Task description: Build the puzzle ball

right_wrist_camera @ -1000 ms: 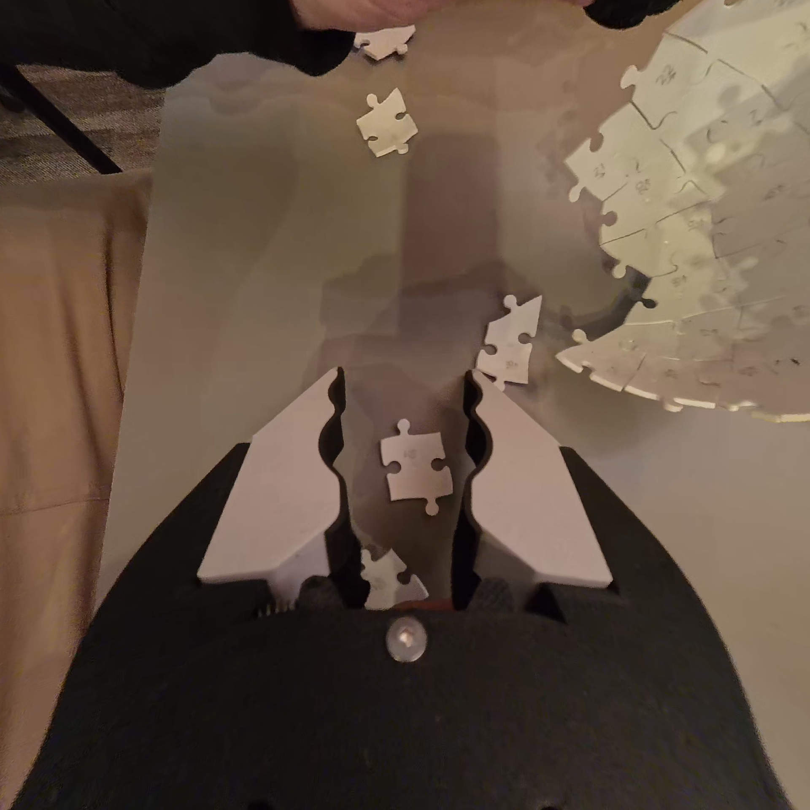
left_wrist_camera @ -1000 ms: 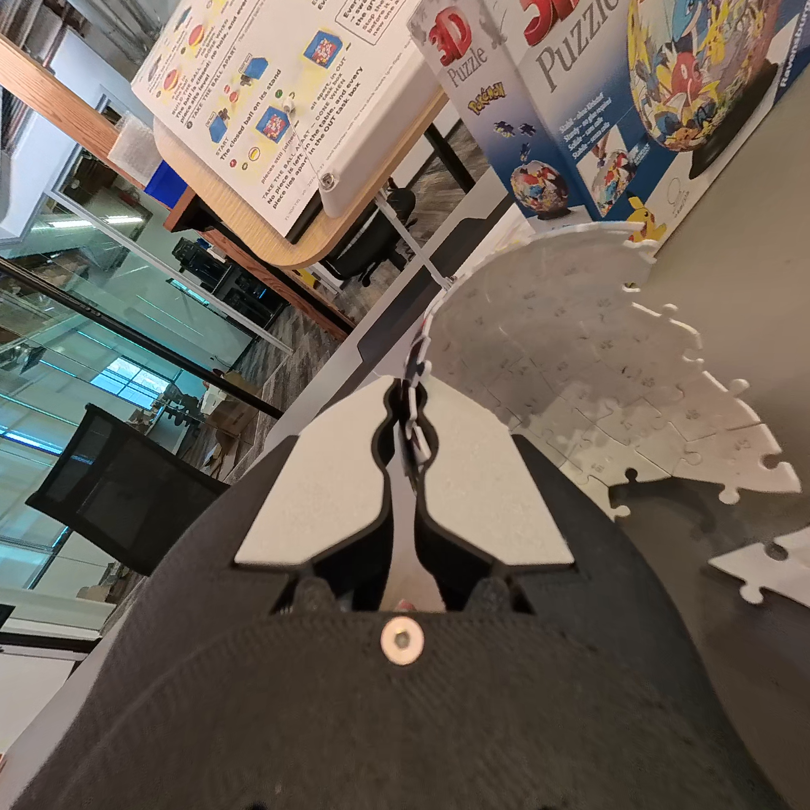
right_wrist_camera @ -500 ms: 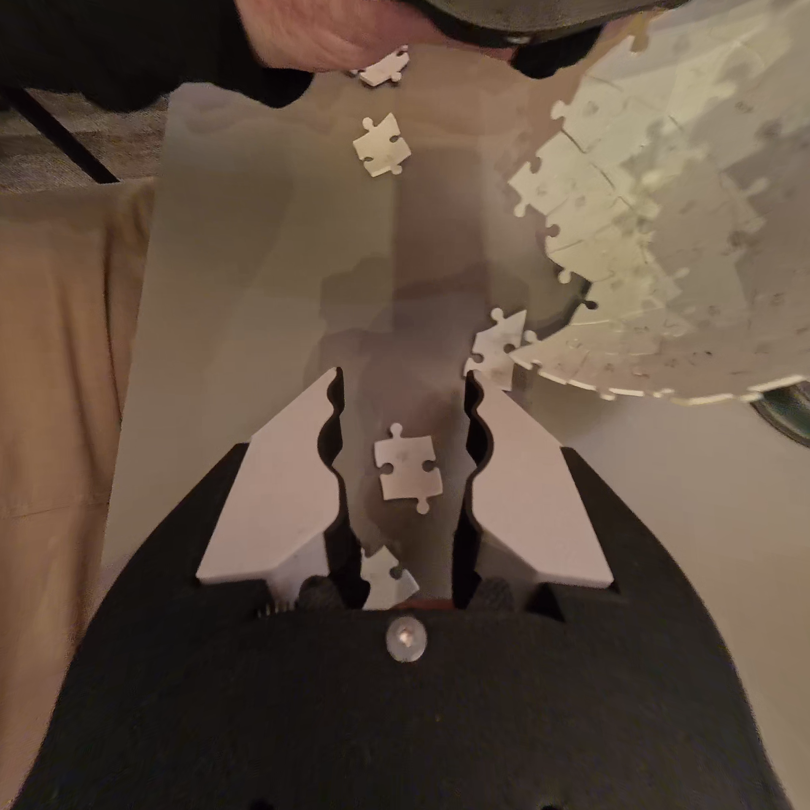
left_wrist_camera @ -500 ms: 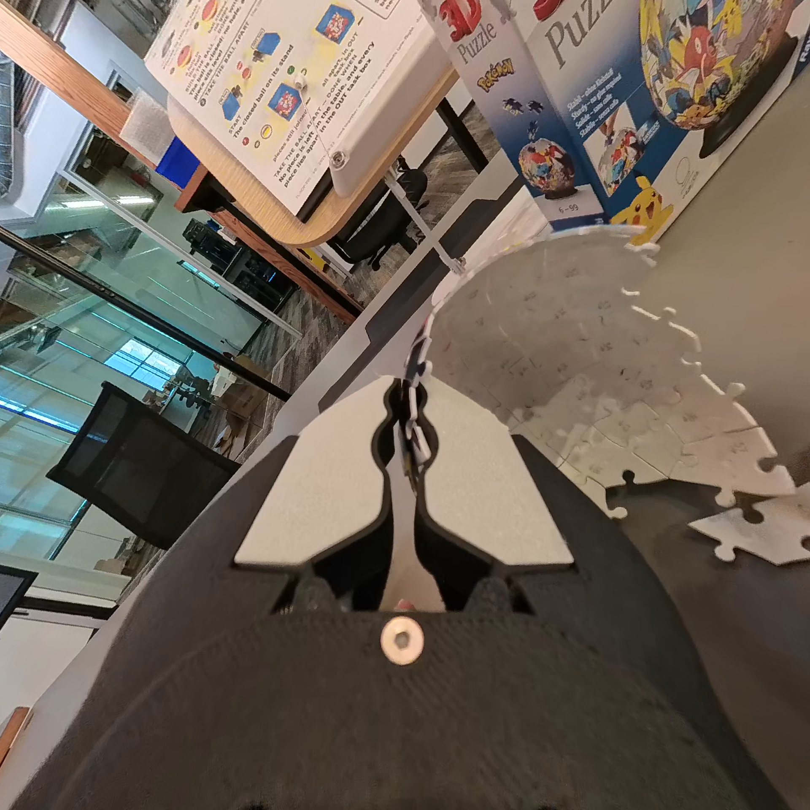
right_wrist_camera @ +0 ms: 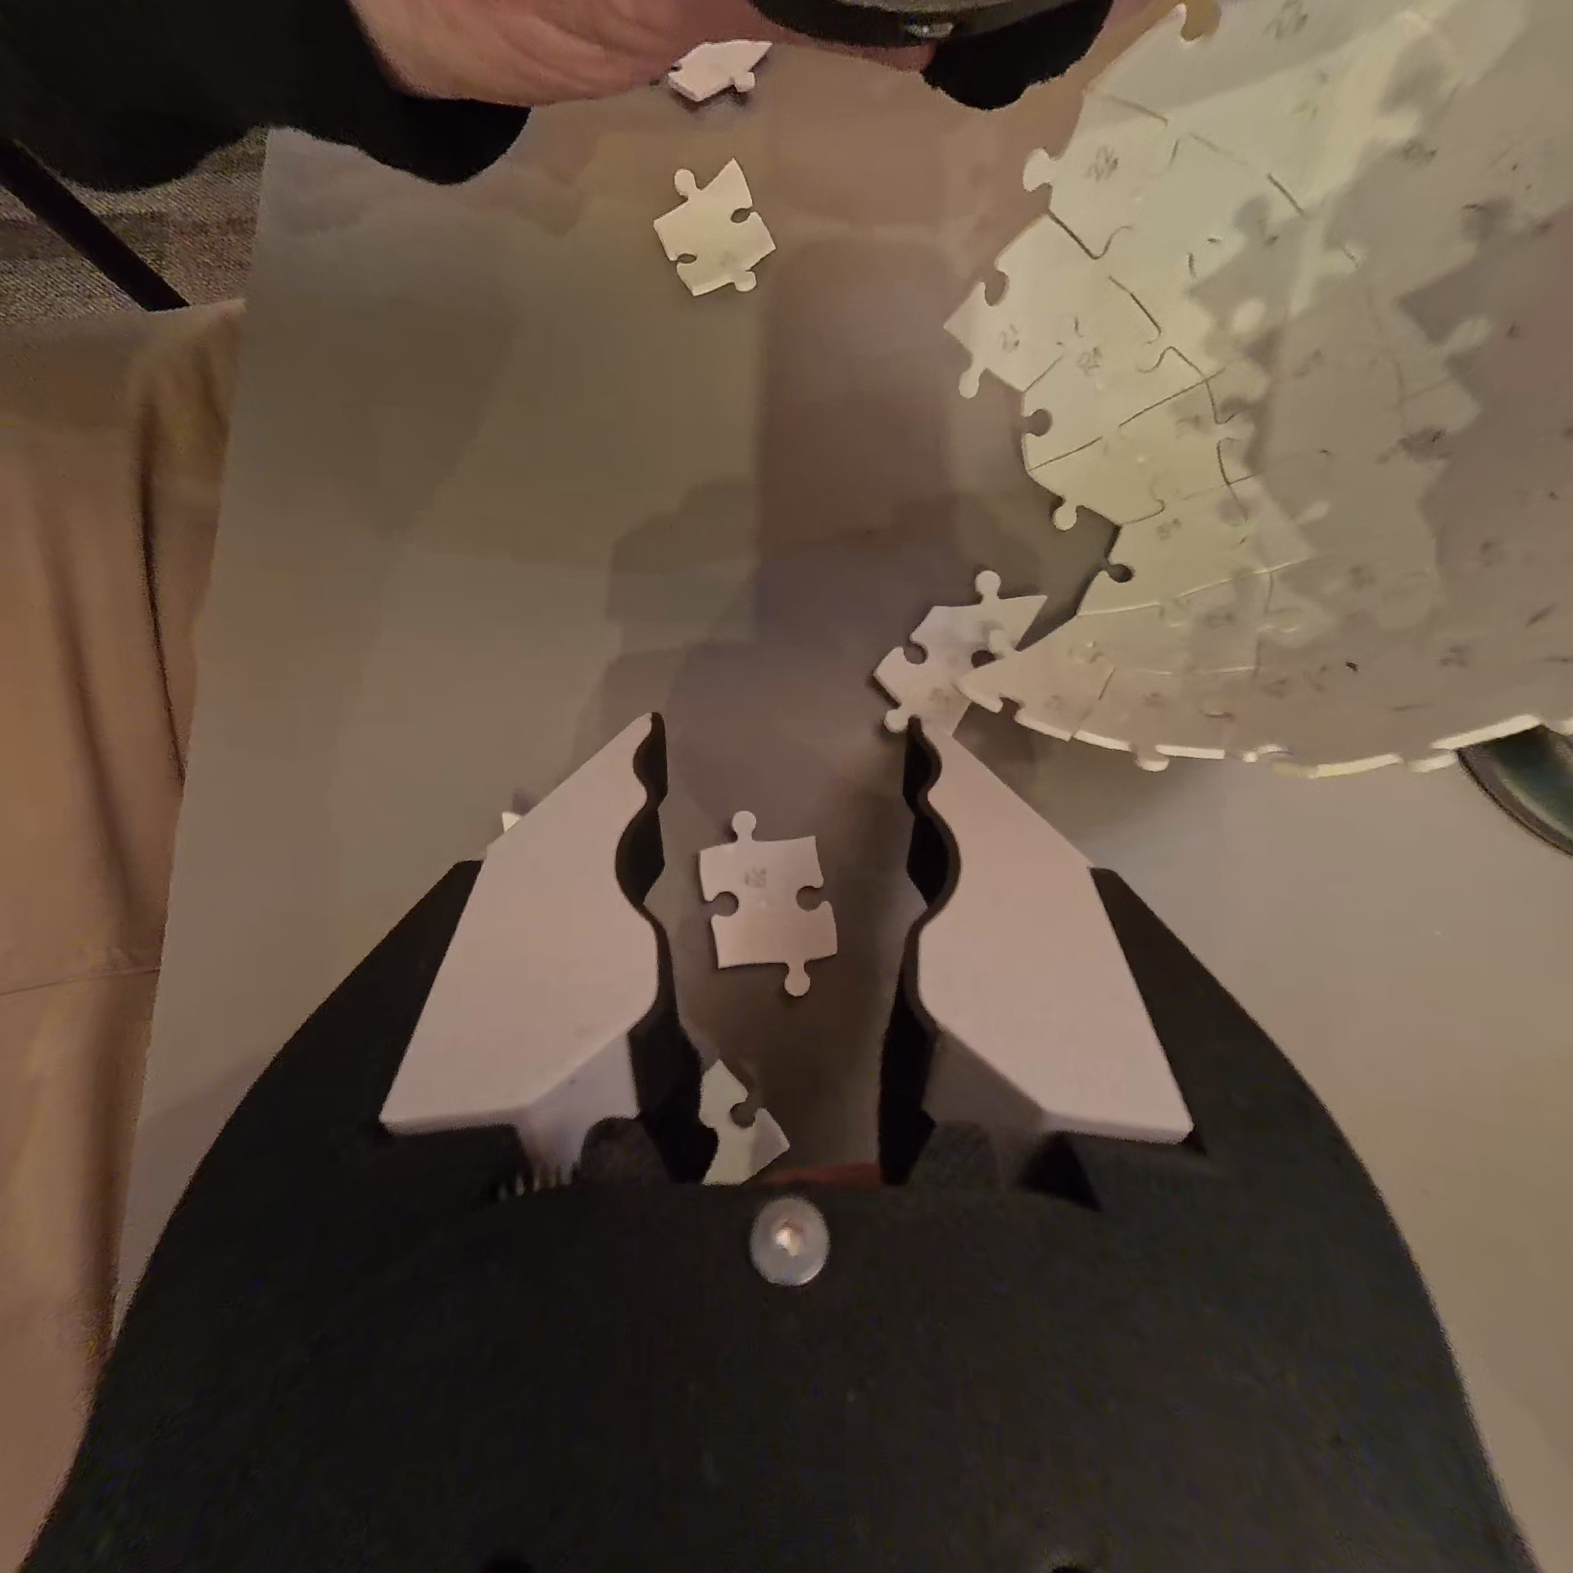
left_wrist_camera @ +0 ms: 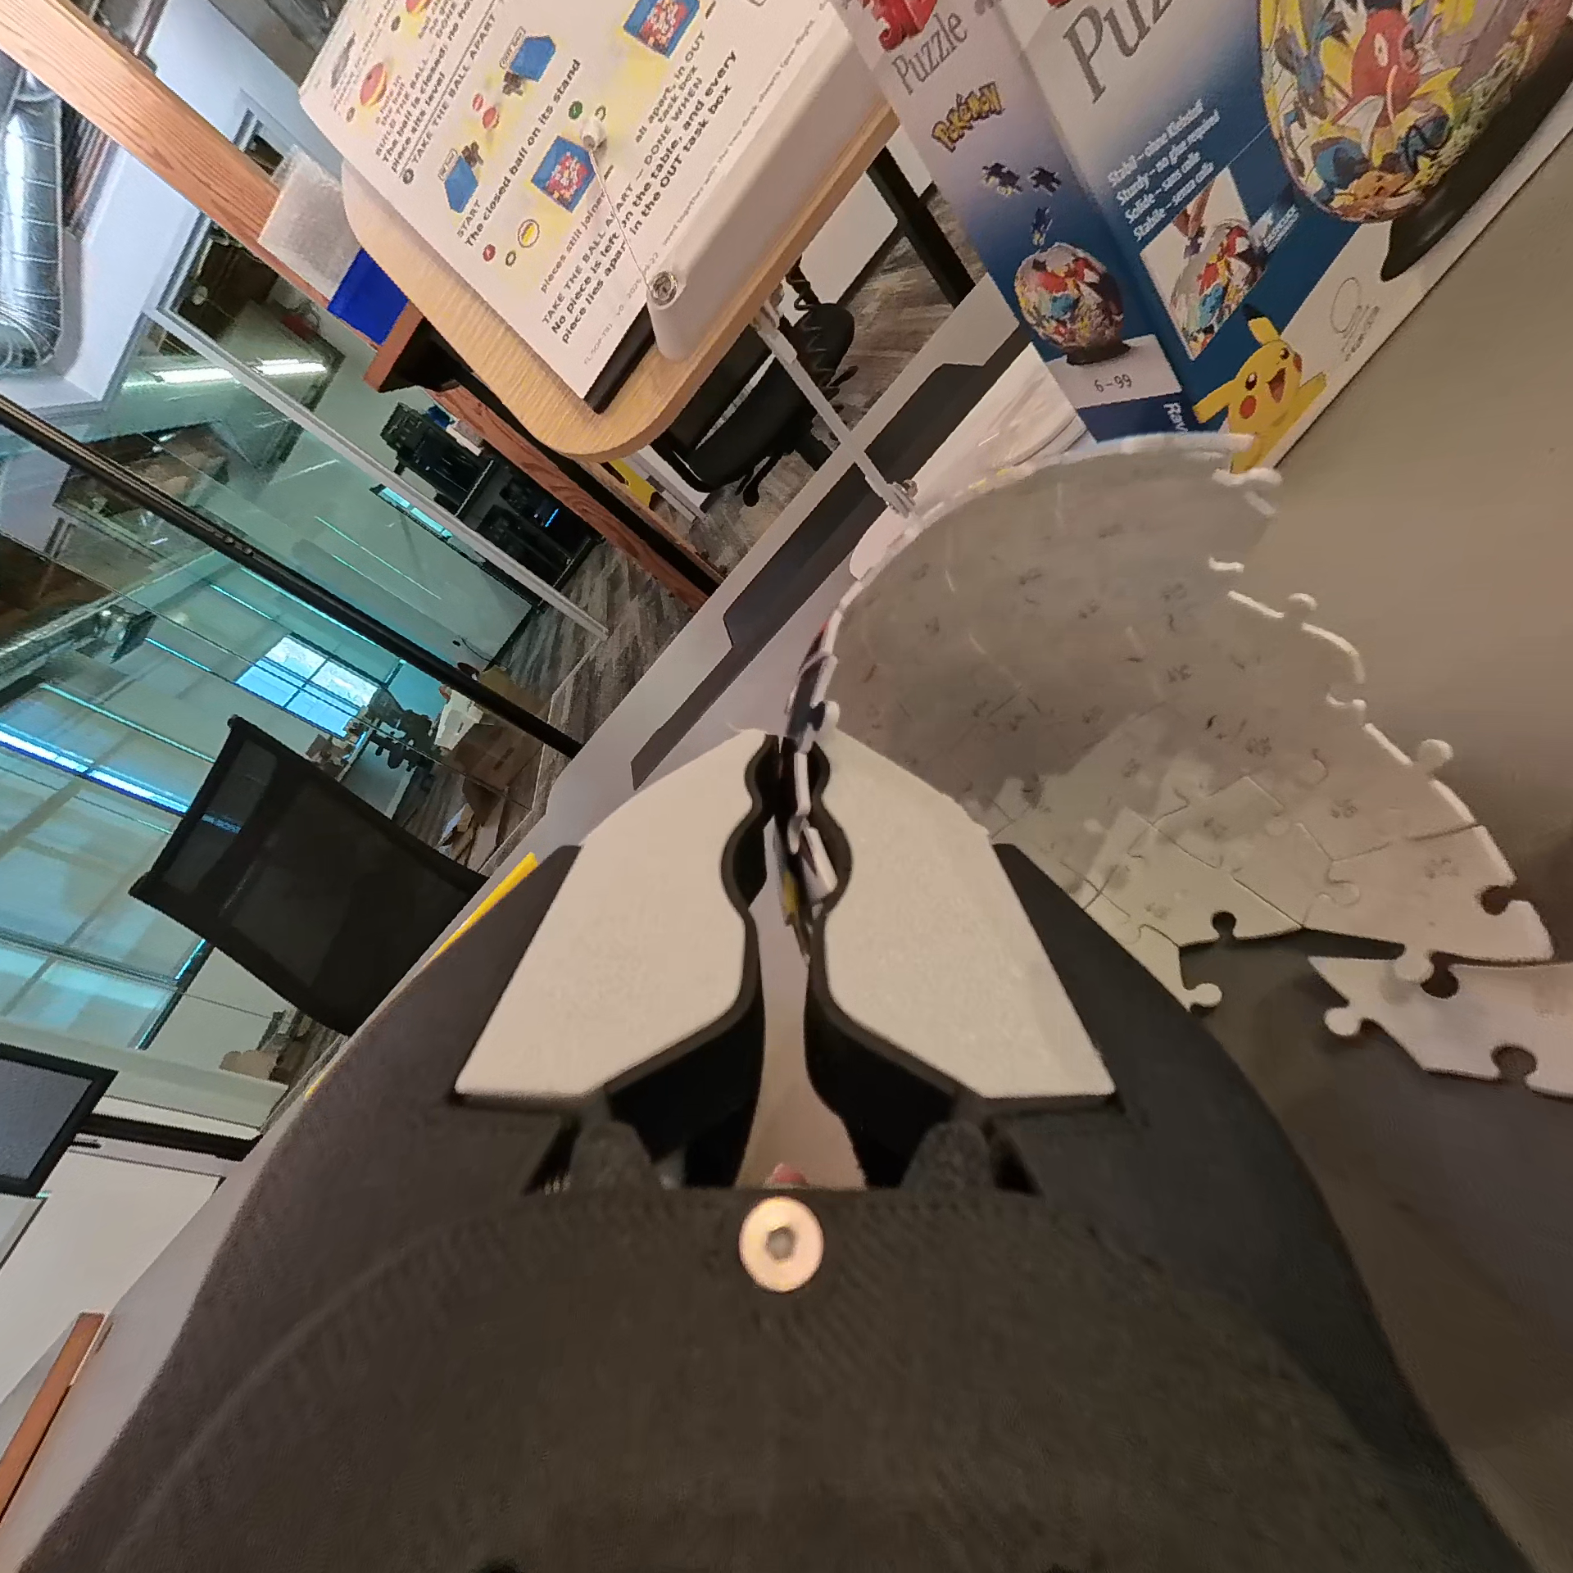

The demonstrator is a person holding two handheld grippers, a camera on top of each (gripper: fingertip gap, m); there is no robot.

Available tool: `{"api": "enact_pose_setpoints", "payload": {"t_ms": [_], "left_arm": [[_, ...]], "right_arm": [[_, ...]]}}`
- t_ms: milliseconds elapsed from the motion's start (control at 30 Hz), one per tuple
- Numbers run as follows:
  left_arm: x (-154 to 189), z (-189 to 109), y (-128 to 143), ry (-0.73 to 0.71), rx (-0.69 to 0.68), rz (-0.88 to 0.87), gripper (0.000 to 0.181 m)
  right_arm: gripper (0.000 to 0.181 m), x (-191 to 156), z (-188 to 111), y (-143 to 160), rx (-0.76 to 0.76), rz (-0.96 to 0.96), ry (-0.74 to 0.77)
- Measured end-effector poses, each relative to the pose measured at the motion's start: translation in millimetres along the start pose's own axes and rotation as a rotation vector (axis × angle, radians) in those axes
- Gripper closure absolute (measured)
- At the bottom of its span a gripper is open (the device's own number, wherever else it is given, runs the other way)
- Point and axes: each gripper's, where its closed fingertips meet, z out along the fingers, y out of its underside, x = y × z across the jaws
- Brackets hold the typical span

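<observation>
My left gripper [left_wrist_camera: 793, 766] is shut on the rim of the half-built puzzle ball [left_wrist_camera: 1106, 706], a curved white shell with its hollow inside toward me, held tilted over the table. In the right wrist view the shell [right_wrist_camera: 1294, 426] hangs at the upper right. My right gripper [right_wrist_camera: 783, 740] is open, low over the grey table [right_wrist_camera: 468, 511]. A loose white piece [right_wrist_camera: 766, 902] lies face down between its fingers. Another piece [right_wrist_camera: 945, 655] lies partly under the shell's edge, also in the left wrist view [left_wrist_camera: 1464, 1013]. More loose pieces [right_wrist_camera: 715, 230] lie farther off.
The puzzle box [left_wrist_camera: 1192, 170] stands at the far table edge, with an instruction board [left_wrist_camera: 579, 145] behind it. A person's hand [right_wrist_camera: 545, 42] holds the left gripper at the top. A dark round stand [right_wrist_camera: 1524, 792] sits under the shell. A tan surface [right_wrist_camera: 85, 638] borders the table's left. Across from one pair of fingers to the other is roughly 15 cm.
The left gripper has tilted and shifted the shell nearer the right gripper, over the loose piece by its edge. The right gripper has stayed open over the same piece.
</observation>
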Motion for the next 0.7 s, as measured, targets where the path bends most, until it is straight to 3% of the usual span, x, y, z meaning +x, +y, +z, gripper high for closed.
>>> {"api": "enact_pose_setpoints", "payload": {"t_ms": [700], "left_arm": [[4.9,-3.3,-2.1,-0.012,0.013,0.012,0.177]], "right_arm": [[0.128,-2.1,-10.3,-14.0,0.050,-0.026,0.011]]}}
